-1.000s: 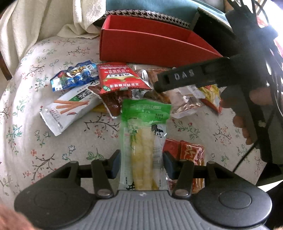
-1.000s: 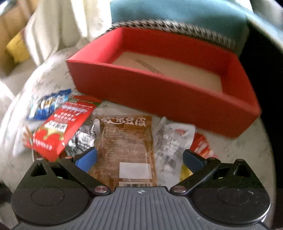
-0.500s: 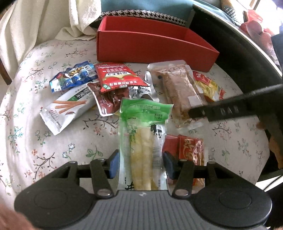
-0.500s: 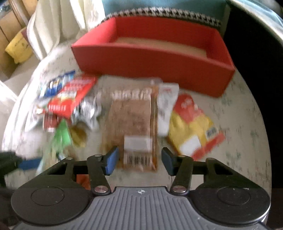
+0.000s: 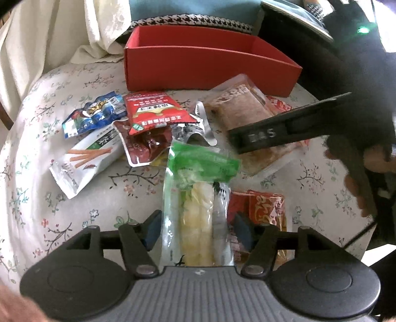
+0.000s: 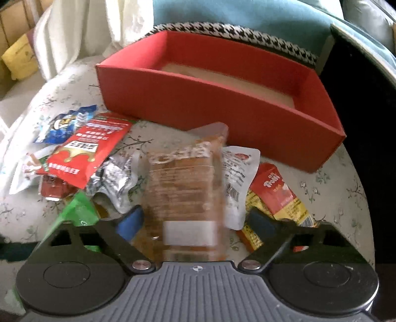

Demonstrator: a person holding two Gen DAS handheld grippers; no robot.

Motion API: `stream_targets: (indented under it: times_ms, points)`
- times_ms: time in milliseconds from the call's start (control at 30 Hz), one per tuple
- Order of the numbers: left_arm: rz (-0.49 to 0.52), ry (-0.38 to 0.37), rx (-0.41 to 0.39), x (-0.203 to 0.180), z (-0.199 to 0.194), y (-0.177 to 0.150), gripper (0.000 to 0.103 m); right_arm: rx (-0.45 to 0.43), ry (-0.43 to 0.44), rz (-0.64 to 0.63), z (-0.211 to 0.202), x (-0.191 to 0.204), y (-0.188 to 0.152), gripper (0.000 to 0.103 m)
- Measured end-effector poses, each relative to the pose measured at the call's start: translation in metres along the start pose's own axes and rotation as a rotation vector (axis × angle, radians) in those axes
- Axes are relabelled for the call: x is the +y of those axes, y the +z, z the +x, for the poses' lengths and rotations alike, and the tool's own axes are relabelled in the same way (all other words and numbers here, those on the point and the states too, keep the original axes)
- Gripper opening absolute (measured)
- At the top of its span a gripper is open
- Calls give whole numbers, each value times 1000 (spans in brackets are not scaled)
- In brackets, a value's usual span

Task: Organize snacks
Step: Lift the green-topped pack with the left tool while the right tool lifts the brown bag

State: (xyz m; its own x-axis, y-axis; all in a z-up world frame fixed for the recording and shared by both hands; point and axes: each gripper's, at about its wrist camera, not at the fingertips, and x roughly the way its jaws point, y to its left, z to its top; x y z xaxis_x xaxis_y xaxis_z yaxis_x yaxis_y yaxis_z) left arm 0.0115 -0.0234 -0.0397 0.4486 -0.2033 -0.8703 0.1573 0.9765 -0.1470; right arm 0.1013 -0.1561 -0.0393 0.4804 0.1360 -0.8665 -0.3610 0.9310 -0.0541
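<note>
The green-topped pouch (image 5: pixel 198 210) lies on the floral-clothed counter (image 5: pixel 37 173) between the left gripper (image 5: pixel 195 229) jaws, its long axis running away from them toward the red box (image 5: pixel 210 69); the jaws are opening and clear of its sides. The right gripper (image 6: pixel 198 220), nearer the box, straddles the brown snack pack (image 6: pixel 185 188), jaws opening, pads apart from it.

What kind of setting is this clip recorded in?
Probably a home living space: a round table under a floral tablecloth, a pale curtain behind it, and a teal cushion beyond the red box.
</note>
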Motion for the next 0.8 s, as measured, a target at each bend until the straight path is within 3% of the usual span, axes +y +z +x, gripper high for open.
stream_targets:
  times_ms: [100, 167, 300, 367, 433, 633, 700, 767, 800]
  points:
    - [7, 4, -8, -2, 1, 2, 53, 3, 34, 61, -8, -13, -3, 66]
    - [-19, -3, -14, 2, -1, 3, 46, 3, 50, 86, -14, -20, -6, 58]
    - [-22, 14, -21, 6, -4, 1, 43, 11, 73, 104, -22, -27, -15, 54]
    - [27, 8, -7, 2, -3, 1, 52, 15, 73, 105, -19, -28, -18, 56]
    - [54, 14, 10, -1, 2, -1, 74, 12, 70, 93, -19, -26, -18, 59]
    - [124, 32, 4, -16, 8, -7, 89, 35, 80, 51, -6, -19, -16, 76]
    - [118, 22, 1, -15, 7, -8, 84, 35, 76, 47, -4, -18, -15, 77]
    - [99, 19, 0, -12, 2, -6, 67, 37, 98, 61, -8, -20, -13, 65]
    - [86, 15, 0, -10, -2, -4, 53, 34, 104, 72, -12, -22, -13, 62]
